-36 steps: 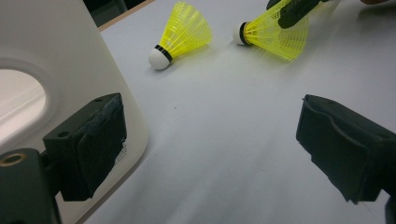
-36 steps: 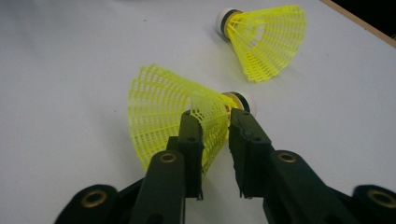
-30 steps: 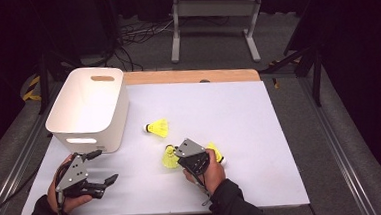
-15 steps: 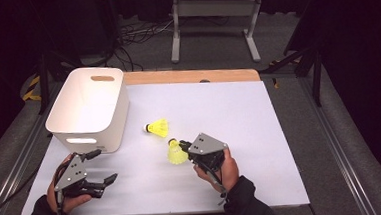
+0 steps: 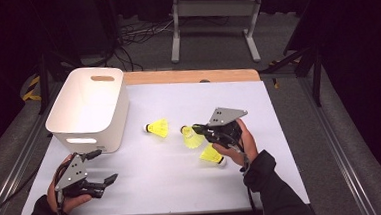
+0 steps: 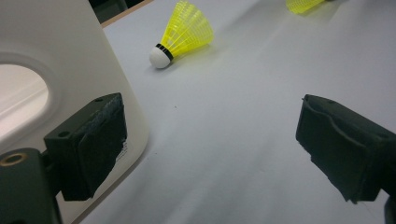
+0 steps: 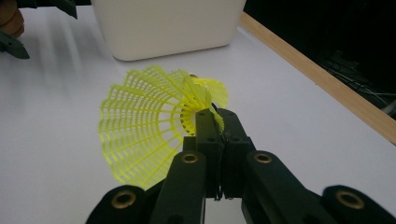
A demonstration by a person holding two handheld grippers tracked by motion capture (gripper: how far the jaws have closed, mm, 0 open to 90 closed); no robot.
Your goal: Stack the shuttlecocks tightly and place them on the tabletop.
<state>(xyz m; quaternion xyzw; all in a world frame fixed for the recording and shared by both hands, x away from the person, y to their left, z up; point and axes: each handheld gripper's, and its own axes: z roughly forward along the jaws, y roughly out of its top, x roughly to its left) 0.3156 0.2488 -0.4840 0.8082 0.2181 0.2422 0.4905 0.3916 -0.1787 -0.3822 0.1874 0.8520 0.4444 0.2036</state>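
Note:
Three yellow shuttlecocks are in the high view. My right gripper (image 5: pixel 196 130) is shut on the skirt of one shuttlecock (image 5: pixel 193 137) and holds it above the table, cork toward the bin. In the right gripper view the jaws (image 7: pixel 215 119) pinch the mesh skirt (image 7: pixel 140 135). A second shuttlecock (image 5: pixel 157 128) lies on the white tabletop, right of the white bin (image 5: pixel 88 108). The third shuttlecock (image 5: pixel 212 155) lies under my right hand. My left gripper (image 5: pixel 105 166) rests open near the bin's front corner, nothing between its jaws (image 6: pixel 215 140).
The left gripper view has the bin wall (image 6: pixel 60 60) with its handle slot close on the left and the lying shuttlecock (image 6: pixel 184 32) ahead. A wooden strip (image 5: pixel 191 76) edges the table's far side. Dark floor and a metal stand lie beyond.
My right gripper has lifted and moved right and away with the shuttlecock in its jaws, uncovering the shuttlecock that lies under the hand. The left gripper has stayed put.

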